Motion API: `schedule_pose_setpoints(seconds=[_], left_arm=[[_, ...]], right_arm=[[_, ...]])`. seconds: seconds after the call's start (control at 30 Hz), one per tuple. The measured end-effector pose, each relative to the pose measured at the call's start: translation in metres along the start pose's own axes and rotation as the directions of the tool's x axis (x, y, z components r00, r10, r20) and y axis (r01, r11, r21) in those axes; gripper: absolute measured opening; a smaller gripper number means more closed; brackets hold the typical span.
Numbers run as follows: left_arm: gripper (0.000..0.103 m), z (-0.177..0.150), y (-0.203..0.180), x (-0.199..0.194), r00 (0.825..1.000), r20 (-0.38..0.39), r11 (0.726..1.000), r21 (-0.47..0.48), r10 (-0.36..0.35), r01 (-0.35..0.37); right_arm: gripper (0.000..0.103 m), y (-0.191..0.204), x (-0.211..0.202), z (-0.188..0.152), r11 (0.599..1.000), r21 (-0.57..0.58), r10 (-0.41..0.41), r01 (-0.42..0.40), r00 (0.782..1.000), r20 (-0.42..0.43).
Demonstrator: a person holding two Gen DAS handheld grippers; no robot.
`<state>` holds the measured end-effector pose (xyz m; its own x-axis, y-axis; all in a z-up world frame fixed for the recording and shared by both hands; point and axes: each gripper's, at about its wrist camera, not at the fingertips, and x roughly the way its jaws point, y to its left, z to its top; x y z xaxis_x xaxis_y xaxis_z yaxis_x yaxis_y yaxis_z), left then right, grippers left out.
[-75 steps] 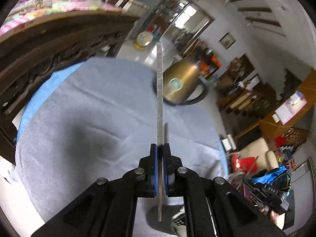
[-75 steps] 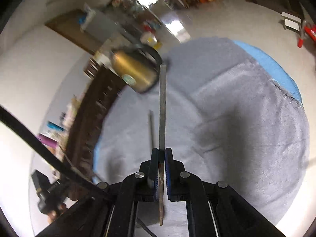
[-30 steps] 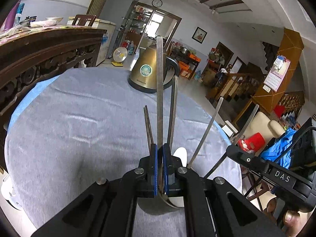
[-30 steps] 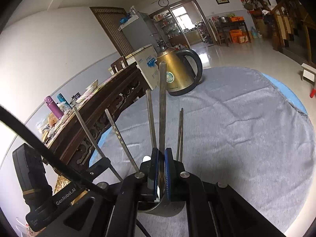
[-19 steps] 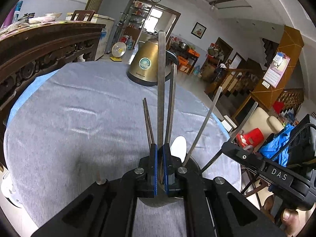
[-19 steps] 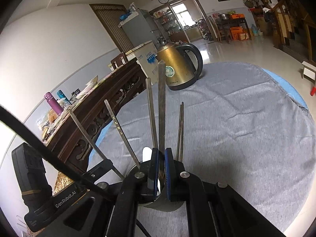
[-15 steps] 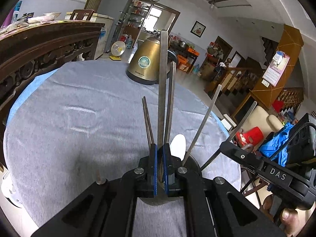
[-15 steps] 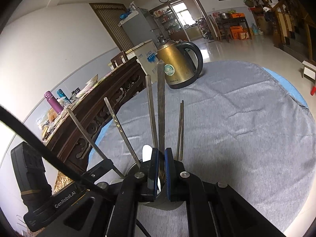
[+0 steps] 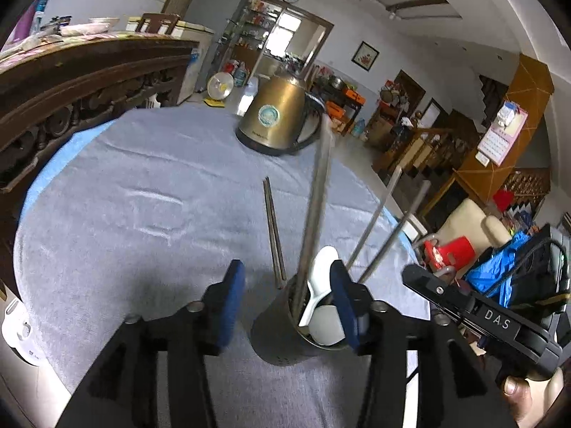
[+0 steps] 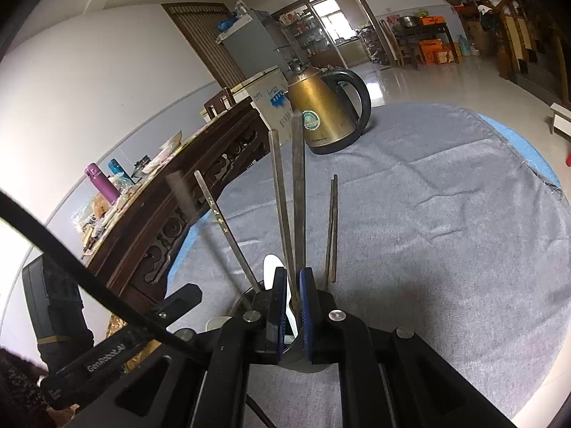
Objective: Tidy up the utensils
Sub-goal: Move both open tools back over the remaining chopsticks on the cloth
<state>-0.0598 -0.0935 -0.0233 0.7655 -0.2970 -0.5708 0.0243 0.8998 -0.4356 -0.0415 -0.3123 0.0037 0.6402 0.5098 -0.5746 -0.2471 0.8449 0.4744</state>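
Observation:
A dark metal cup (image 9: 285, 324) stands on the grey cloth and holds several chopsticks and a white spoon (image 9: 319, 285). My left gripper (image 9: 287, 299) is open around the cup's top, and a blurred metal chopstick (image 9: 316, 199) leans free in the cup. My right gripper (image 10: 292, 306) is shut on a metal chopstick (image 10: 298, 192) standing in the cup (image 10: 246, 299). A pair of chopsticks (image 9: 273, 232) lies on the cloth beyond the cup; it also shows in the right wrist view (image 10: 332, 228).
A brass kettle (image 9: 276, 117) stands at the far side of the round table (image 9: 142, 185). A carved wooden sideboard (image 9: 71, 85) runs along the left. A white object (image 9: 18, 331) sits at the table's near left edge.
My left gripper has opened and let go of its chopstick, which now leans in the cup. My right gripper still holds its chopstick, lowered further into the cup.

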Motion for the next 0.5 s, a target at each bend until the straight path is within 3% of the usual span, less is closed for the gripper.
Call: schedule_pose_setpoints(seconds=[0.17, 0.27, 0.37, 0.5], left_arm=[[0.06, 0.013, 0.021, -0.01, 0.998, 0.045, 0.998, -0.058, 0.036, -0.033], [0.065, 0.019, 0.042, -0.004, 0.996, 0.034, 0.991, -0.105, 0.086, -0.082], [0.065, 0.021, 0.066, 0.019, 0.984, -0.076, 0.976, -0.14, 0.158, -0.168], [0.065, 0.017, 0.09, 0.049, 0.953, -0.205, 0.956, -0.141, 0.225, -0.256]], right_arm=[[0.016, -0.012, -0.017, 0.004, 0.999, 0.032, 0.002, -0.003, 1.0, 0.032], [0.022, -0.032, -0.023, 0.012, 0.997, 0.074, -0.024, 0.022, 0.999, 0.029], [0.023, -0.063, -0.008, 0.022, 0.989, 0.127, -0.062, 0.069, 0.996, -0.059], [0.025, -0.102, 0.043, 0.035, 0.979, 0.148, -0.101, 0.141, 0.962, -0.254]])
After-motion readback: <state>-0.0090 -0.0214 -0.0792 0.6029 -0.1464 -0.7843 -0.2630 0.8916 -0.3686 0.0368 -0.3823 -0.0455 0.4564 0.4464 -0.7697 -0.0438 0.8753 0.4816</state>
